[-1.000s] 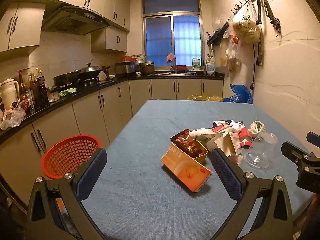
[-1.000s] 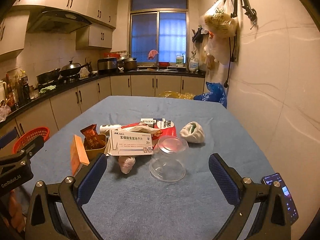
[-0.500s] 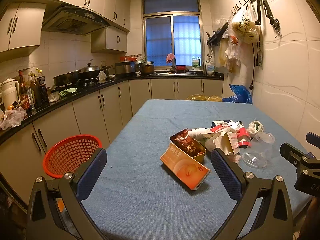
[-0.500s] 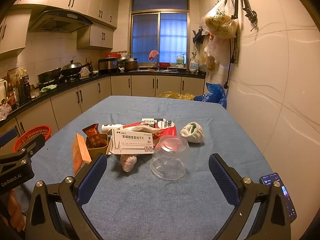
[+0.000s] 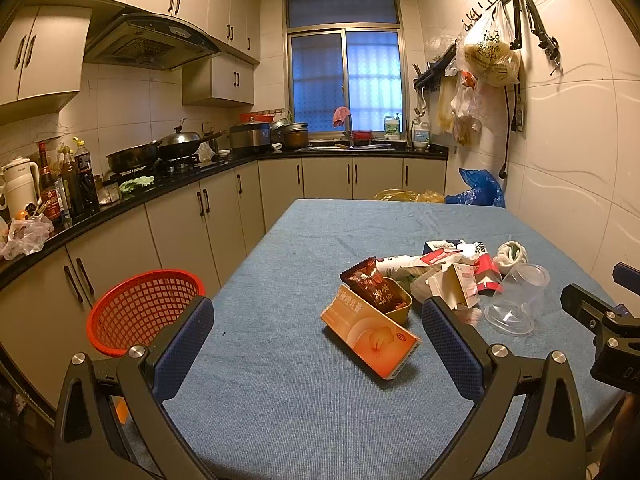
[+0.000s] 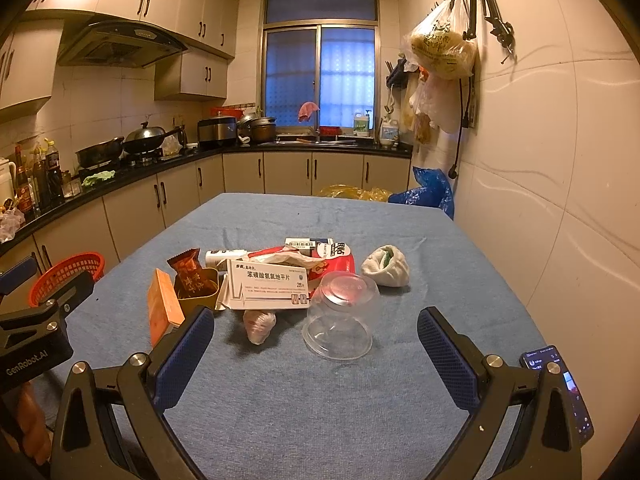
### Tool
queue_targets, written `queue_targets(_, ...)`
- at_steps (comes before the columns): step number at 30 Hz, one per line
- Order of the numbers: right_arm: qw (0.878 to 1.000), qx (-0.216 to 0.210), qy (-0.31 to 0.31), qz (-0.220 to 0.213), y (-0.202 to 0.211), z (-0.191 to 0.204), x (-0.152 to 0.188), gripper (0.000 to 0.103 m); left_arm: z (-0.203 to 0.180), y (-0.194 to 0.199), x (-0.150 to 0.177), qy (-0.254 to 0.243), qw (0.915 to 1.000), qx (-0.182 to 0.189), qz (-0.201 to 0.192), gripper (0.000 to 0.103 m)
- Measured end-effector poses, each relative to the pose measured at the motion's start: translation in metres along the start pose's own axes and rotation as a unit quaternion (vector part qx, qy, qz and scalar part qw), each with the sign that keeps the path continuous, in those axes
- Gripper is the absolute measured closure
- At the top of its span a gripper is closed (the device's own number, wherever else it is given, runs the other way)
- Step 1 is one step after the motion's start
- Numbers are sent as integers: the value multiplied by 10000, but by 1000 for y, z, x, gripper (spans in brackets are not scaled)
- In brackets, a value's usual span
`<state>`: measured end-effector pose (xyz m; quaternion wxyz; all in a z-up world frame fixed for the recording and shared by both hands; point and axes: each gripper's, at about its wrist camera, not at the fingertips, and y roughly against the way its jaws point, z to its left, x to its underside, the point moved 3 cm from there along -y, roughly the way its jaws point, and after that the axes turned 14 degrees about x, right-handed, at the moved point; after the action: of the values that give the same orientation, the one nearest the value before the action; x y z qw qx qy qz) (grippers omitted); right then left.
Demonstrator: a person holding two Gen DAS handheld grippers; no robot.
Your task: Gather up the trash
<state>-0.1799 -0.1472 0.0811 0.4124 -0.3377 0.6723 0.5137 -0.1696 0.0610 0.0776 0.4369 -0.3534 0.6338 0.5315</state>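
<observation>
The trash lies in a loose heap on the blue-clothed table (image 6: 460,280), toward its near right part; nearest the right gripper (image 6: 316,354) is a clear plastic cup (image 6: 340,316) tipped on its side, mouth toward the camera, its axis running near to far and almost straight ahead between the spread fingers; just left of it sit a small pinkish crumpled wad (image 6: 259,325) and a white medicine box (image 6: 269,285) with its long side running left to right; a white crumpled ball (image 6: 386,268) lies beyond the cup to the right; the orange box (image 5: 370,330) lies ahead of the left gripper (image 5: 318,346), long axis slanting from far left to near right, with a yellow tub (image 5: 396,304) holding a brown snack wrapper (image 5: 370,286) touching its far side; both grippers hover with fingers wide apart, holding nothing; the red basket (image 5: 144,304) stands off the table's left edge, closer to the left gripper; my guess is each hand takes whatever lies straight ahead of it.
</observation>
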Motion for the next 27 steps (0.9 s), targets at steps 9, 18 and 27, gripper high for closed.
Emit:
queue_targets(9, 10000, 3, 4, 5, 0, 0, 0, 0, -2, 3, 2, -12, 10000, -7, 23, 0)
queue_targets(18, 10000, -33, 10, 76, -1, 2, 3, 0, -4, 5, 5, -15, 9999, 1, 111, 0)
queue_targets(27, 9998, -78, -1, 208, -12, -2, 4, 0, 1, -1, 2, -4, 9997, 15, 251, 0)
